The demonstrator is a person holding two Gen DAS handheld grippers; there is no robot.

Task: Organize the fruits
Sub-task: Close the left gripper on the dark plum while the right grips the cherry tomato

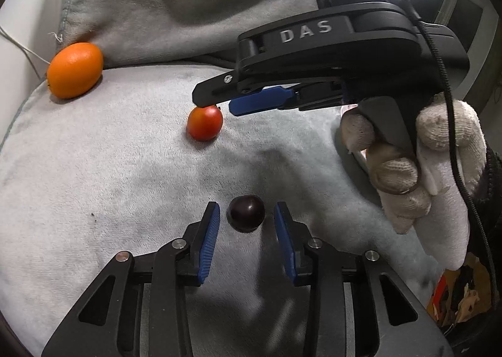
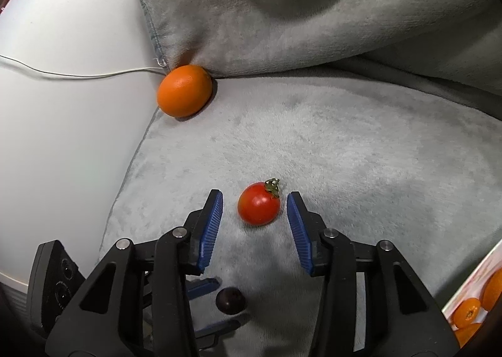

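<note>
Bracketing small, soft-skinned fruit: left gripper [image 1: 246,220] part-open around the dark grape [image 1: 246,213], right gripper [image 2: 254,211] likewise around the tomato [image 2: 259,208]; neither pressing. Squeeze mid-body, gently.

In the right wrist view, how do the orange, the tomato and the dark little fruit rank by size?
1. Orange, though farthest away.
2. Tomato.
3. Dark fruit, nearest yet smallest, partly hidden.

Hidden and cut off

My right gripper [image 1: 216,105] covers the tomato's [image 1: 204,123] top; the picture edge crops the orange slices [image 2: 477,306].
</note>
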